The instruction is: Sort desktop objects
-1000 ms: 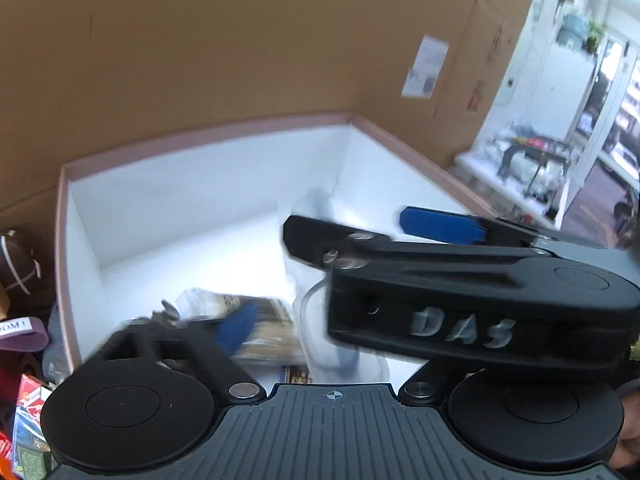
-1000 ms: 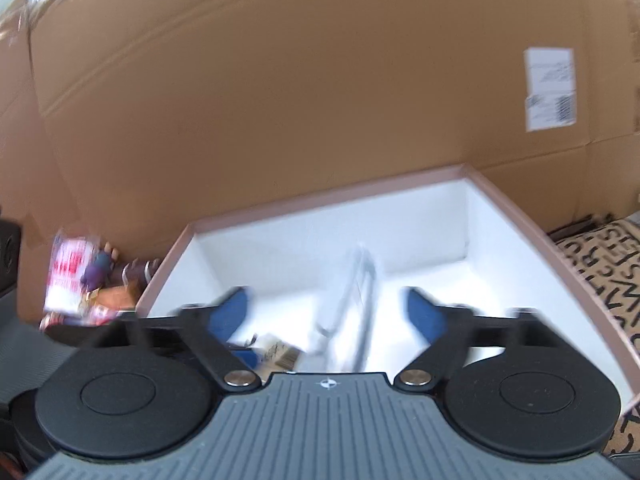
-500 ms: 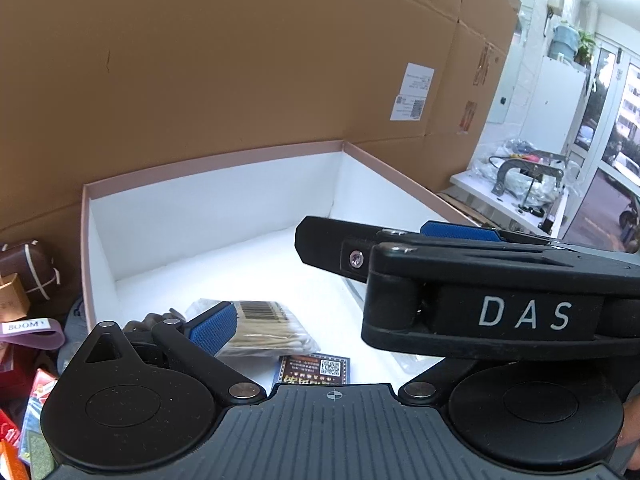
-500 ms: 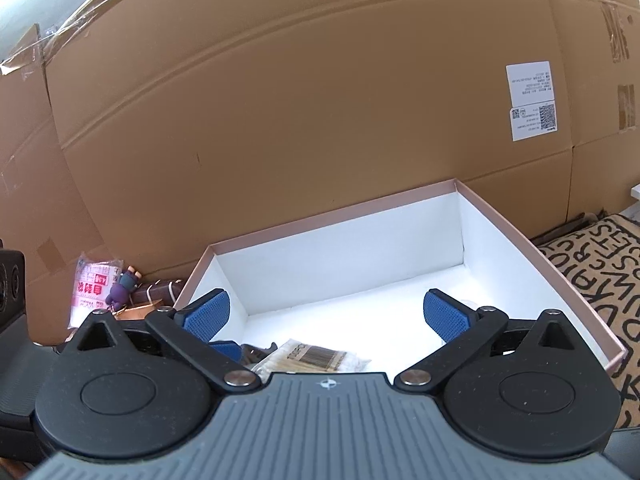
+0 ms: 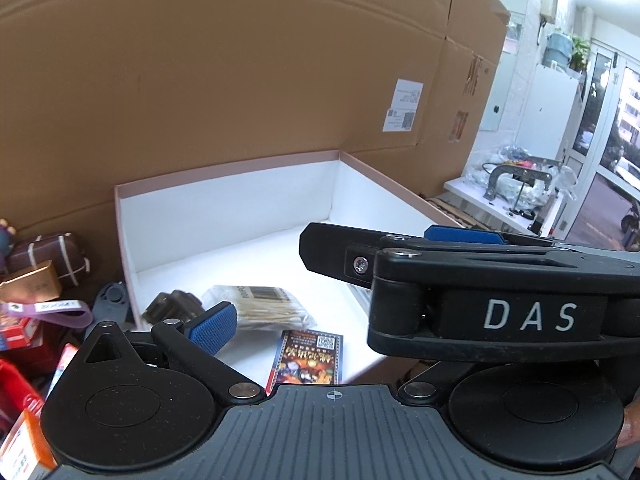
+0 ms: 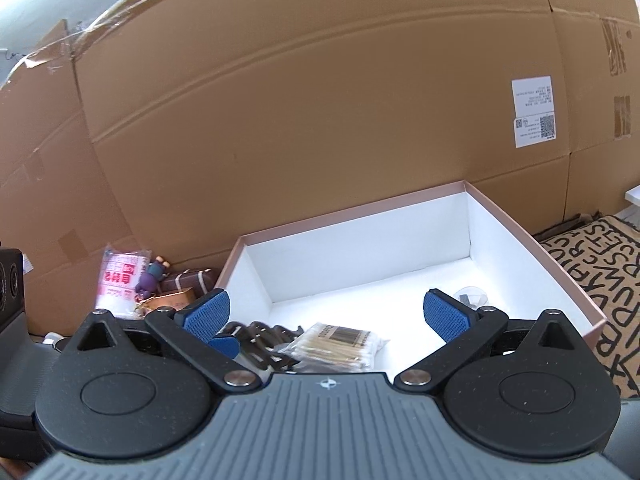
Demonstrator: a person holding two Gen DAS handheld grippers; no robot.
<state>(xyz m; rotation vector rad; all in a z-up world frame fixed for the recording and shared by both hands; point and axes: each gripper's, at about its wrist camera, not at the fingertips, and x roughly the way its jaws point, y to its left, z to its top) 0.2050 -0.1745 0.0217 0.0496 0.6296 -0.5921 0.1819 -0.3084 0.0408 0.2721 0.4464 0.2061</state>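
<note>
Box [image 6: 520, 236]: white inside, pink rim. Cardboard wall [image 6: 320, 120]: brown. Gripper pads [image 6: 444, 316]: blue, dimpled. Card pack [image 5: 308, 356]: dark, multicoloured print. Mat [image 6: 600, 280]: tan, black letters.

Right hand-held gripper [image 6: 336, 312] agape over white box [image 6: 532, 240].

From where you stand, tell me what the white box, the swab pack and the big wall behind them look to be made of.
White box: looks like rigid paperboard, matte white inside with a pinkish rim and crisp folded corners.
Swab pack: clear glossy plastic film, crinkled, with a barcode label; the sticks inside look wooden or paper, hard to tell.
Wall: brown corrugated cardboard, matte, with creases, a seam and a pasted shipping label.
</note>
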